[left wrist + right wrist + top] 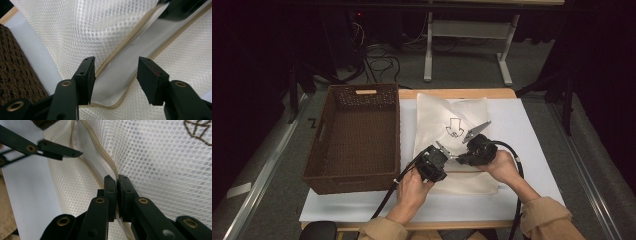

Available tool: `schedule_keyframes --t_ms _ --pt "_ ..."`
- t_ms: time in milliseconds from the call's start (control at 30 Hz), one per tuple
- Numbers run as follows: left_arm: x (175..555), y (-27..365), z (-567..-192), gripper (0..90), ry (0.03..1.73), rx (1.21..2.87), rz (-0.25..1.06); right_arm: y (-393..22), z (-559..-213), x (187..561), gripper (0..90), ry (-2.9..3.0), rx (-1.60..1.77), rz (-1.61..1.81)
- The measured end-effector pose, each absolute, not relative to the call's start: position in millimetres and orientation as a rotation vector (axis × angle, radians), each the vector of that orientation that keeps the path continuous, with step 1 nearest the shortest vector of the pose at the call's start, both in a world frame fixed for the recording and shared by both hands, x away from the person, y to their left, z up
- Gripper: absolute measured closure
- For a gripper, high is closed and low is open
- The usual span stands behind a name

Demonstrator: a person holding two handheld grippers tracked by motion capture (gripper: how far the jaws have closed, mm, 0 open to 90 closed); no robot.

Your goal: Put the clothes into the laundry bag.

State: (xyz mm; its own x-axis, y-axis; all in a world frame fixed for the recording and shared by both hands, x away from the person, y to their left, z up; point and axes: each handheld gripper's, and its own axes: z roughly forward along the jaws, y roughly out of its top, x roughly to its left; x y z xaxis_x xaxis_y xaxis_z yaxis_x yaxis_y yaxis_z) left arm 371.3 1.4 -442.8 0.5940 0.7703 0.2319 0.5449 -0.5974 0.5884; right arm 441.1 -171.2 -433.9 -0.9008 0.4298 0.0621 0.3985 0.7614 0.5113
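My left gripper (445, 153) sits just left of the right gripper (460, 159), their tips close together. My left hand (413, 190) grips its body from below, forearm coming up from the near edge. In the left gripper view its jaws stand apart, nothing pressed between the pads. My right hand (503, 165) lies to the right of its gripper, wrist angled inward, sleeve trailing back. In the right gripper view its jaws are pinched together on the mesh bag's zipper edge (111, 167).
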Motion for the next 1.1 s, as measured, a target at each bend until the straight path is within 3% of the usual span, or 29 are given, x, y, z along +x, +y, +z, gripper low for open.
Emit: schedule_keyframes --t_ms 133,233,500,733,1100 --pt "377 -2 -446 44.3 1.023 2.383 0.655 -168 -437 442 86.4 2.909 0.676 0.810" --pt "389 -3 -454 46.5 1.031 2.380 0.626 -167 -438 441 86.3 2.911 0.680 0.811" --pt "400 -1 -449 82.3 0.998 2.382 0.547 -174 -435 441 85.5 2.885 0.748 0.895" --pt "390 3 -447 84.1 0.900 2.511 0.492 -170 -440 436 83.1 2.897 0.733 0.834" --pt "395 0 -472 83.2 0.856 2.655 0.382 -165 -470 429 81.6 2.887 0.781 0.854"
